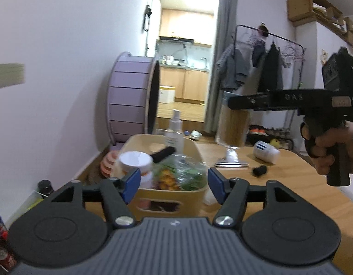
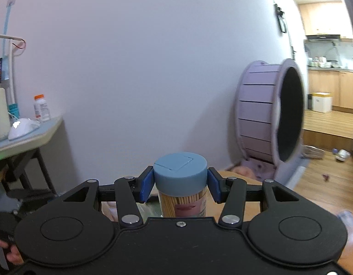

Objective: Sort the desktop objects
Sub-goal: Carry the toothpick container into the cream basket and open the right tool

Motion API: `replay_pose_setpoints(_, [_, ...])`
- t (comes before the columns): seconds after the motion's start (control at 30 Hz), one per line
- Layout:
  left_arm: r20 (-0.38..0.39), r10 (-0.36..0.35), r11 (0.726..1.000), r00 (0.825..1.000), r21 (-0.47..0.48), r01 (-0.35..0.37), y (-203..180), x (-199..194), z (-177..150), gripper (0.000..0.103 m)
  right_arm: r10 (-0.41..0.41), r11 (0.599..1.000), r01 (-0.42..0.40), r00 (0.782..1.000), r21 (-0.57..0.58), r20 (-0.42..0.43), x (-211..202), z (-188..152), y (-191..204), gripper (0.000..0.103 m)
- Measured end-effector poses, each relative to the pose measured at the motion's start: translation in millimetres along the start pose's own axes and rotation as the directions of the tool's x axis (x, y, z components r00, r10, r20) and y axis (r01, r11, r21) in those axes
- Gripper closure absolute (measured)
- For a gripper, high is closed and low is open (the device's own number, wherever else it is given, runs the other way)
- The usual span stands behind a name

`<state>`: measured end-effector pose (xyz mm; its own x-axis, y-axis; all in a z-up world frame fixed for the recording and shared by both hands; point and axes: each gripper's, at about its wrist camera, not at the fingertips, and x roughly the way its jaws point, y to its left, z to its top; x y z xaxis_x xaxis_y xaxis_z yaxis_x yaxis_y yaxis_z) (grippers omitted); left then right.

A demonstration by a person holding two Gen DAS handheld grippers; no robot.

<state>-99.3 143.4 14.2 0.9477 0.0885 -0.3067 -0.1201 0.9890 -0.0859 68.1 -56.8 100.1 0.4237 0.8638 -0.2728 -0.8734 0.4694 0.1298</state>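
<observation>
Toothpick jar (blue-capped) sits clamped between the right tongs; left tongs gape empty.

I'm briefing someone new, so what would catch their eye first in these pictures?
The right tool grips a clear toothpick jar with a blue-grey lid, upright between its blue pads. Ahead of the open left tool sits a crowded beige plastic bin on the wooden table, before a big lilac wheel.
</observation>
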Motion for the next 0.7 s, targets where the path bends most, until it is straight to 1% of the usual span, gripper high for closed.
replay_pose_setpoints(0.07, [0.008, 0.016, 1.000, 1.000, -0.007, -0.016, 3, -1, 1, 0.033, 0.026, 1.000, -0.026, 1.000, -0.002, 0.001, 14, 6, 5, 0.054])
replay_pose_setpoints(0.13, [0.007, 0.021, 1.000, 1.000, -0.016, -0.021, 7, -1, 2, 0.032, 0.051, 0.999, -0.051, 0.999, -0.005, -0.004, 29, 11, 8, 0.054])
replay_pose_setpoints(0.23, [-0.001, 0.018, 0.999, 1.000, -0.034, -0.018, 12, -1, 2, 0.032, 0.068, 0.998, -0.068, 0.998, -0.009, -0.016, 54, 16, 12, 0.054])
replay_pose_setpoints(0.43, [-0.004, 0.019, 0.998, 1.000, -0.061, -0.020, 20, -2, 5, 0.031, 0.063, 0.998, -0.063, 0.997, -0.004, -0.046, 104, 17, 14, 0.054])
replay_pose_setpoints(0.57, [-0.007, 0.014, 0.997, 1.000, -0.070, -0.015, 22, -4, 6, 0.031, 0.045, 0.999, -0.046, 0.996, -0.009, -0.072, 127, 11, 18, 0.054])
replay_pose_setpoints(0.63, [-0.009, 0.012, 0.998, 1.000, -0.069, -0.012, 22, -5, 6, 0.031, 0.035, 0.999, -0.037, 0.996, -0.015, -0.084, 134, 8, 19, 0.051])
replay_pose_setpoints(0.67, [-0.010, 0.011, 0.998, 1.000, -0.069, -0.011, 22, -5, 6, 0.031, 0.029, 0.999, -0.031, 0.996, -0.025, -0.079, 131, 7, 20, 0.046])
replay_pose_setpoints(0.7, [-0.012, 0.010, 0.997, 1.000, -0.071, -0.011, 23, -5, 5, 0.031, 0.022, 0.999, -0.024, 0.997, -0.035, -0.074, 129, 6, 21, 0.037])
